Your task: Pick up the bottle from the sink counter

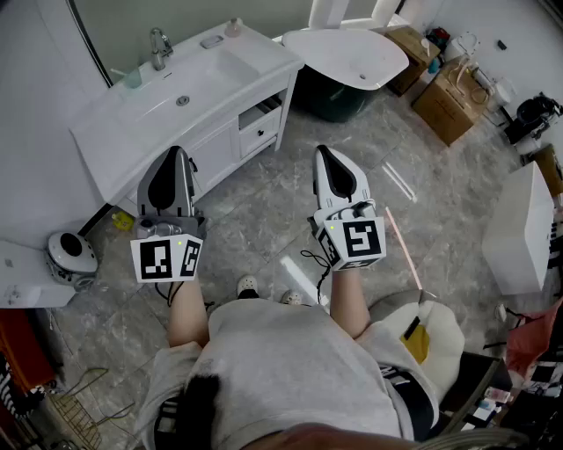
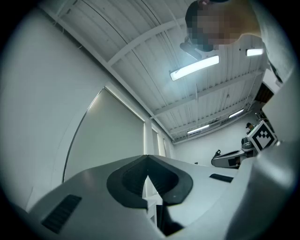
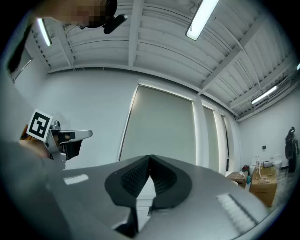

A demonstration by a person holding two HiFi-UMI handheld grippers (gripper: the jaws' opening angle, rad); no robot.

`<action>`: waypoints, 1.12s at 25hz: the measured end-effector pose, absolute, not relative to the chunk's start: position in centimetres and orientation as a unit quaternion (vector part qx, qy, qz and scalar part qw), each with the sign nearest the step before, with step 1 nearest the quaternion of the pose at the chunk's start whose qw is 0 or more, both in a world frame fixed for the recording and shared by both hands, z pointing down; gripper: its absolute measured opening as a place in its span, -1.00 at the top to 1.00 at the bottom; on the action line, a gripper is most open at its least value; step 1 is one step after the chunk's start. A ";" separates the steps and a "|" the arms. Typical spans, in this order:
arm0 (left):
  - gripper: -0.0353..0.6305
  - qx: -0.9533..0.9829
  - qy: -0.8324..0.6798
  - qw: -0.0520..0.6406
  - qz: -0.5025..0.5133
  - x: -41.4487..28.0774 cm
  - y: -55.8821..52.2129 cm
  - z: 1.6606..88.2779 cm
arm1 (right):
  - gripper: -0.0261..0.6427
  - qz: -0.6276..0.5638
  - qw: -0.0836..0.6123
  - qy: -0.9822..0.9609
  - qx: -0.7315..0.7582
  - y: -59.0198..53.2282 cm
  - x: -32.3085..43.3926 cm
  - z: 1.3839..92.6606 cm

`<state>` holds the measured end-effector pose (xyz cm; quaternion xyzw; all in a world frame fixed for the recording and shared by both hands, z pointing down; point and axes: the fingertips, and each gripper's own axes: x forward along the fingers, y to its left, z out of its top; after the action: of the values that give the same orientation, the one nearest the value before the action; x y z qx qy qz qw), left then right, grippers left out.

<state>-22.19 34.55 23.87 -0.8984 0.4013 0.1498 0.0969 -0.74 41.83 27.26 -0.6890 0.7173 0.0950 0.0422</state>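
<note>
A small pinkish bottle (image 1: 233, 26) stands at the far right end of the white sink counter (image 1: 132, 132), behind the basin and to the right of the faucet (image 1: 159, 47). My left gripper (image 1: 175, 151) hovers in front of the counter's near edge, shut with nothing between its jaws. My right gripper (image 1: 321, 149) is held over the marble floor to the right of the cabinet, also shut and empty. Both gripper views look up at walls and ceiling: the left gripper (image 2: 147, 159) and the right gripper (image 3: 150, 157) show jaw tips that meet. The bottle appears in neither gripper view.
A greenish cup (image 1: 132, 78) and a soap dish (image 1: 211, 40) also sit on the counter. A white round top (image 1: 347, 53) over a dark bin (image 1: 339, 98) stands beyond it, with cardboard boxes (image 1: 449, 104) further right and a white cabinet (image 1: 526, 230) at the right edge.
</note>
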 end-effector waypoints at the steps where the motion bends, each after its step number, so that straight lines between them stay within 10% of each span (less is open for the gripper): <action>1: 0.87 -0.898 0.401 0.098 0.150 -22.4 34.2 23.8 | 0.89 0.095 0.042 0.717 -0.690 41.5 -0.9 27.2; 28: 0.87 -0.908 0.378 0.091 0.155 -26.0 25.3 25.3 | 0.89 0.095 0.056 0.705 -0.701 34.0 -4.4 28.6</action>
<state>-25.97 25.29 25.28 -0.9082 0.3778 0.1555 0.0907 -4.44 33.99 28.60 -0.7007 0.7048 0.0952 0.0558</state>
